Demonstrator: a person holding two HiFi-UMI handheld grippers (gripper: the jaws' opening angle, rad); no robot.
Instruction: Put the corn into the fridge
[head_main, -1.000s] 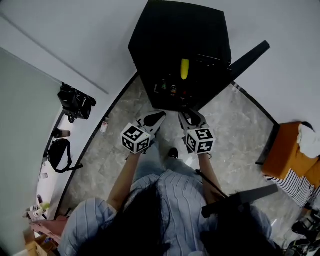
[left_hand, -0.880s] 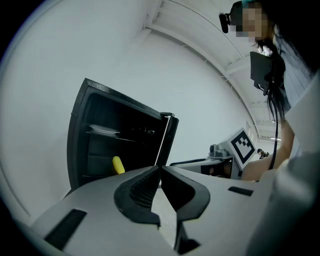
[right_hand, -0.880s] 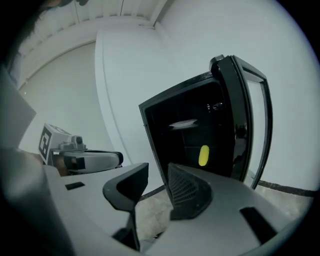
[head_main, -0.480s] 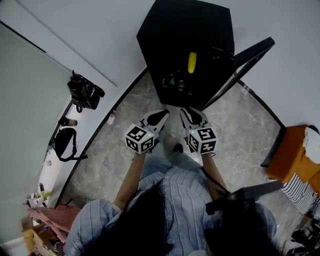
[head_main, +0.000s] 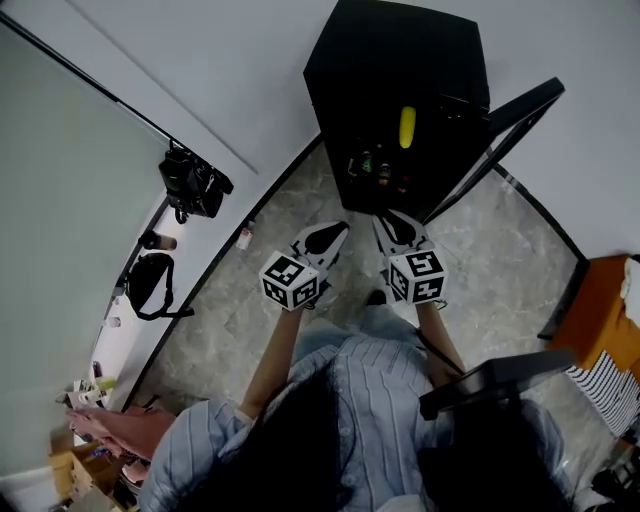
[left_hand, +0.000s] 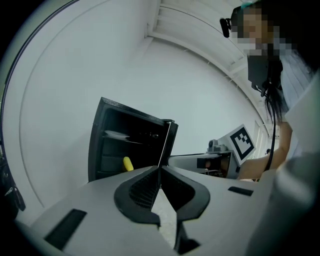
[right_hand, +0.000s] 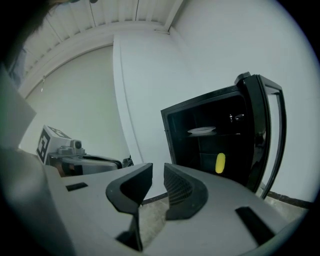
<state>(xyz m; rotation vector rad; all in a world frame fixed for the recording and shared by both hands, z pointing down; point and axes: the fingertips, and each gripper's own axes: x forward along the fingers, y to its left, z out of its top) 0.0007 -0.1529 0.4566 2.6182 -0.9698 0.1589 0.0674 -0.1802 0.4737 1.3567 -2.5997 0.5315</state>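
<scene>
Grey marbled floor (head_main: 490, 260) and plain white walls surround us. The task's thing, one short yellow cob of corn (head_main: 407, 127), already sits on a middle shelf inside the tall black fridge (head_main: 400, 50). We cannot tell whether it stands or lies end-on. Neither gripper touches it; both are well apart from the fridge, held side by side over the floor.

The left gripper (left_hand: 160, 171) has its jaws together at the tips with nothing between them. The right gripper (right_hand: 157, 174) has its jaws closing, with a narrow gap and only floor showing through.

We judge that what is left is the black glass-fronted fridge door (head_main: 520, 110), which stands wide open. Pushed with closed jaws, its thin edge could slip off the tip and swing back. If the corn sits near the shelf's front, a hard shut could jolt it and roll it off. Leaving the door open would let the fridge warm.

We count:
- one cob
- one fridge
- one door
- one round white plate (right_hand: 201, 130) on the shelf above the corn
- a small cluster of bottles (head_main: 378, 168) lower down, too small to number
- two grippers
- two black bags (head_main: 195, 185) by the left wall
</scene>
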